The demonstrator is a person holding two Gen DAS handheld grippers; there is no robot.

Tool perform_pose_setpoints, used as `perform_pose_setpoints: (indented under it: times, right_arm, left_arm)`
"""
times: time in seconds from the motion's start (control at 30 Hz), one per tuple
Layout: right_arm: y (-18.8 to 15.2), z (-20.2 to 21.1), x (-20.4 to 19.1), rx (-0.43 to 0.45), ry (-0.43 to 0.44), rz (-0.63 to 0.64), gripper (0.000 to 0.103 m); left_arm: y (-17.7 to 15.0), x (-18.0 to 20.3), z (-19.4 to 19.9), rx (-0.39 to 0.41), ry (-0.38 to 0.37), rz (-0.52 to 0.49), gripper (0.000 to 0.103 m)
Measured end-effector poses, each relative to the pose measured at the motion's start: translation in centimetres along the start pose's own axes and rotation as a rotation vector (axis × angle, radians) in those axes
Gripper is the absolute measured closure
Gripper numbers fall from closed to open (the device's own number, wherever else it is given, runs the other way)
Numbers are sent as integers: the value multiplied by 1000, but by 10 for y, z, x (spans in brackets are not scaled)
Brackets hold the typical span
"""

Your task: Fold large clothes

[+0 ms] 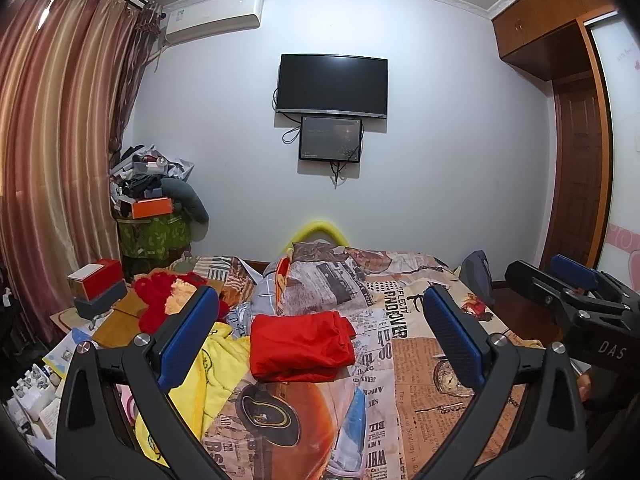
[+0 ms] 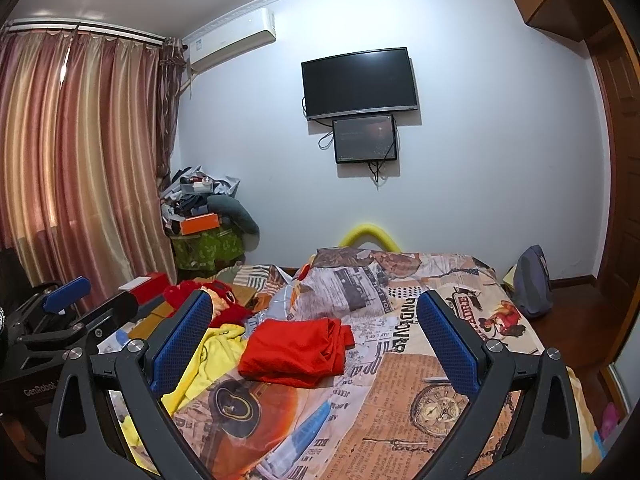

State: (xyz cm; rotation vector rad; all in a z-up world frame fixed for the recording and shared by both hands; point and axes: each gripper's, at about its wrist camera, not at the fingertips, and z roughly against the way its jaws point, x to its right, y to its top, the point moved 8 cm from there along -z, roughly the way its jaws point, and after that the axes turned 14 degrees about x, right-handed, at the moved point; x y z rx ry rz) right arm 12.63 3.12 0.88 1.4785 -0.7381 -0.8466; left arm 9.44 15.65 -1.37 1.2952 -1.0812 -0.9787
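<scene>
step: red garment [image 1: 302,346] lies folded on bed [image 1: 420,364] | left gripper [image 1: 320,336], right gripper [image 2: 316,332]: jaws wide open, empty | next: likely yellow garment [image 1: 218,364] at 9 o'clock

"DAS" marks the right gripper [image 1: 576,280]; "GenRobot" the left gripper [image 2: 66,300].

Folded garment [image 1: 302,346] on bed [image 1: 432,364], towel [image 1: 218,364] just left.

Counts: one folded red garment [image 1: 302,346] on one bed [image 1: 420,380]; one yellow garment [image 1: 216,368]; two wall screens [image 1: 333,85]; one air conditioner [image 1: 214,16]; two claws, left claw [image 1: 320,336] and right claw [image 2: 316,332].
</scene>
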Motion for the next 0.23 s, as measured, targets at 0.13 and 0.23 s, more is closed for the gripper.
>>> perform_pose_setpoints:
  times: [0.13, 0.23]
  right_arm:
    - [-1, 0, -1, -4, -3, 1, 1]
    - [-1, 0, -1, -4, -3, 0, 1]
  left_arm:
    - [-1, 3, 1, -3, -4, -6, 0]
    - [-2, 4, 2, -5, -3, -7, 0]
